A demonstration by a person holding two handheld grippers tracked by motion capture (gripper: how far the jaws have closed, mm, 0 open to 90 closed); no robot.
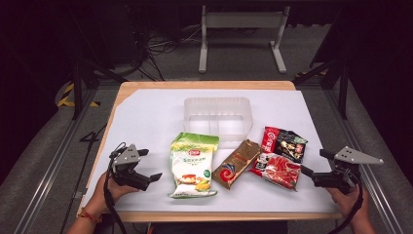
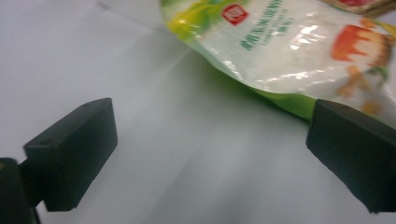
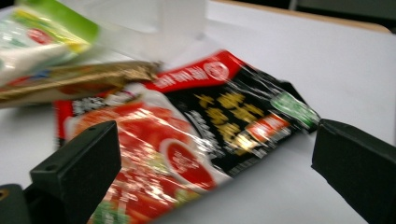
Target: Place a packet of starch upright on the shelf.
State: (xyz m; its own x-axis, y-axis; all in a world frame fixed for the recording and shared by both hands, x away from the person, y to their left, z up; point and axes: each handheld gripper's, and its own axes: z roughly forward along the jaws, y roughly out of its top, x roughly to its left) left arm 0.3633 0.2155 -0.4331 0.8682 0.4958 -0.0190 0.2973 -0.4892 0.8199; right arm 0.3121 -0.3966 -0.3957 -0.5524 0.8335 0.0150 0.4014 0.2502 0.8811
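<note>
A green and white snack bag [image 1: 193,165] [image 2: 289,51] lies flat near the table's front middle. To its right are a gold packet [image 1: 237,163] [image 3: 74,81], a red packet [image 1: 276,170] [image 3: 154,163] and a black and red packet [image 1: 285,143] [image 3: 238,112]. My left gripper [image 1: 148,165] [image 2: 210,154] is open just left of the green bag, low over the white sheet, with nothing between its jaws. At the red packet's right edge my right gripper [image 1: 316,163] [image 3: 215,182] is open and holds nothing; both red packets lie just ahead of its jaws.
A clear plastic bin [image 1: 217,116] [image 3: 154,18] stands behind the packets at mid table. The white sheet [image 1: 146,117] covers most of the wooden table [image 1: 204,85]. A white metal stand [image 1: 242,29] is on the floor beyond the far edge.
</note>
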